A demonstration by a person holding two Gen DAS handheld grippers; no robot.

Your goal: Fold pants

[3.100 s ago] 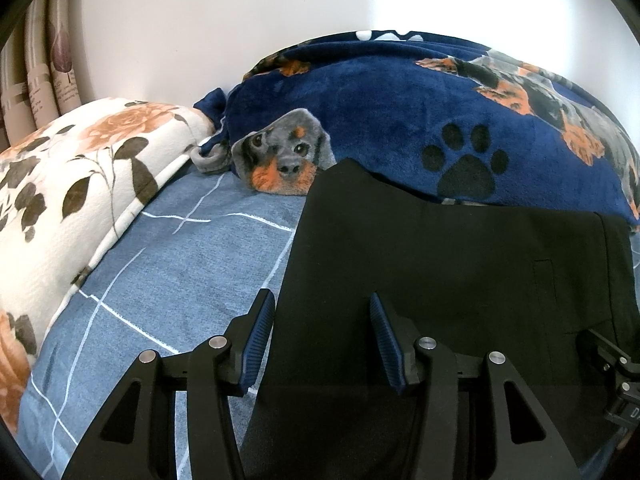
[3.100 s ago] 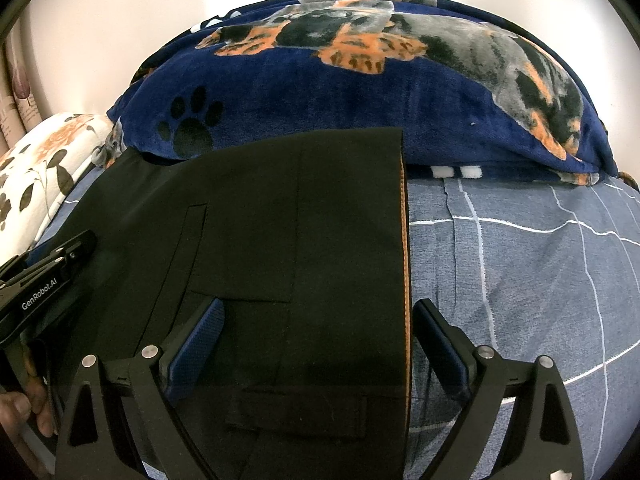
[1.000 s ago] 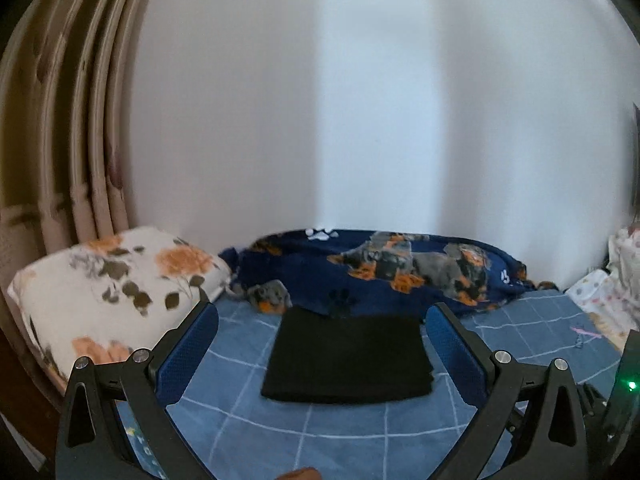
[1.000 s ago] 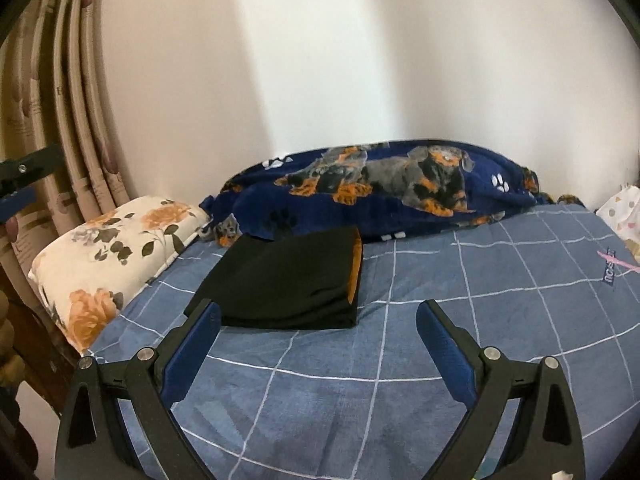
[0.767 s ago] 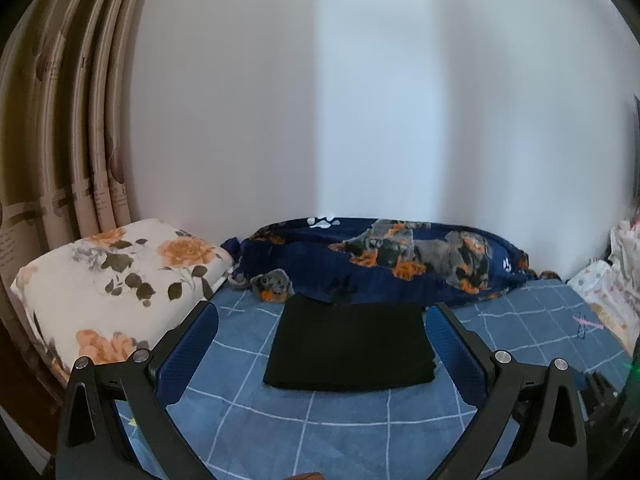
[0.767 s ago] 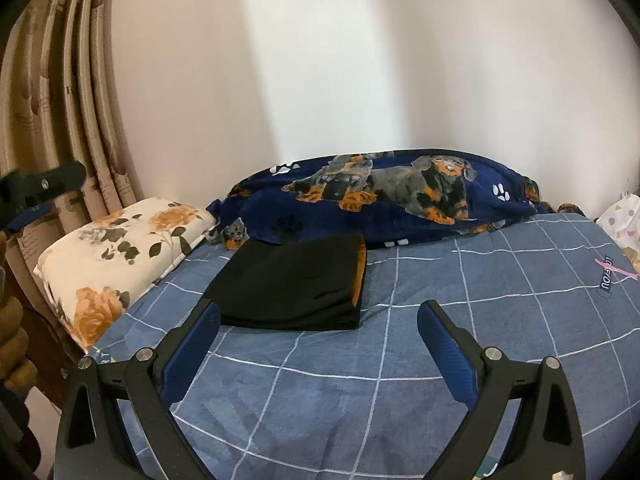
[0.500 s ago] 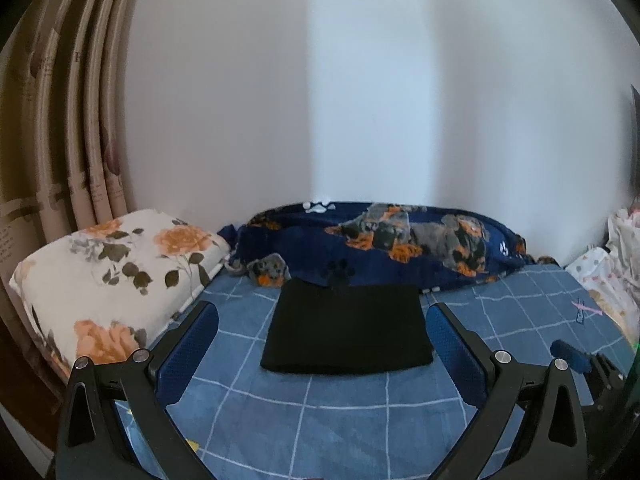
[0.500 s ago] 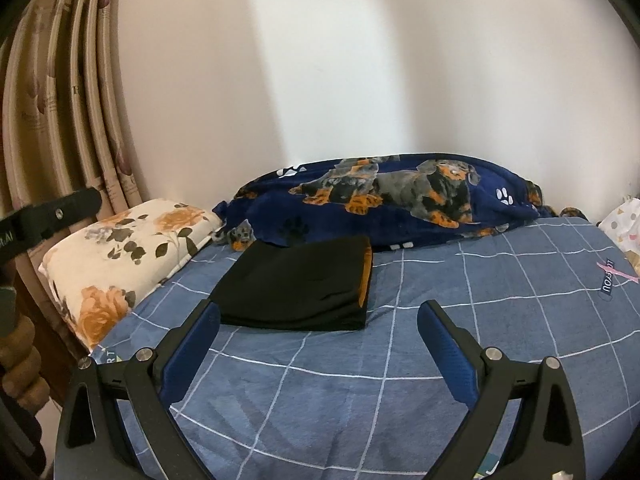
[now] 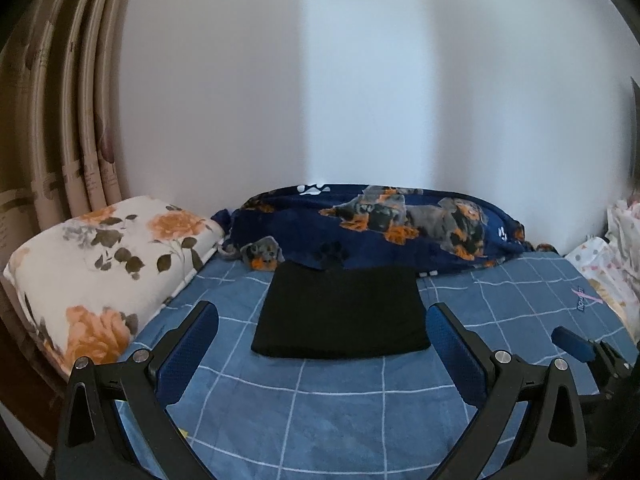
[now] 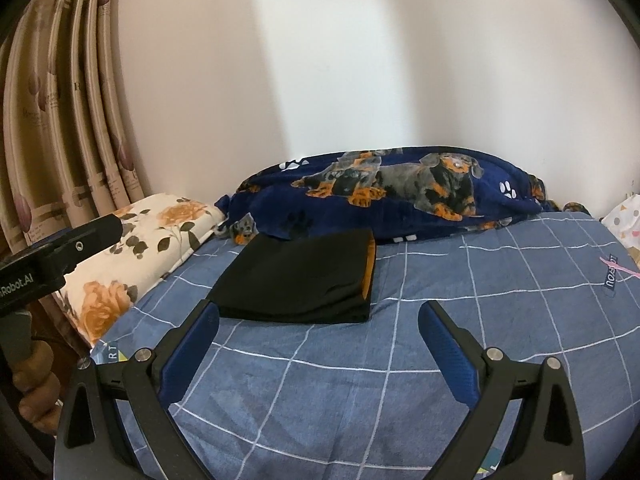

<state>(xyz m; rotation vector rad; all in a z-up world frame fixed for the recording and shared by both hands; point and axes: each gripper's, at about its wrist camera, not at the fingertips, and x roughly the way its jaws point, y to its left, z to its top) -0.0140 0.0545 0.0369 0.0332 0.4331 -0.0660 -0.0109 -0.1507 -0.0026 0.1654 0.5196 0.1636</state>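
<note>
The black pants [image 9: 340,312] lie folded into a flat rectangle on the blue checked bed sheet [image 9: 320,408], close to the blue dog blanket. In the right wrist view the pants [image 10: 296,280] show an orange lining along their right edge. My left gripper [image 9: 322,320] hangs open, well back from the pants and above the sheet, with nothing between its blue pads. My right gripper [image 10: 318,320] is also open and empty, held back over the near part of the bed. The left gripper's body [image 10: 52,256] shows at the left edge, a hand below it.
A dark blue dog-print blanket [image 9: 372,228] is bunched along the white wall. A floral pillow [image 9: 100,268] lies at the left, striped curtains [image 10: 60,120] behind it. Patterned white cloth [image 9: 612,260] sits at the right edge of the bed.
Both grippers have let go of the pants and pulled far back from them since three seconds ago. Over the last second the views shifted only slightly; the pants stay put.
</note>
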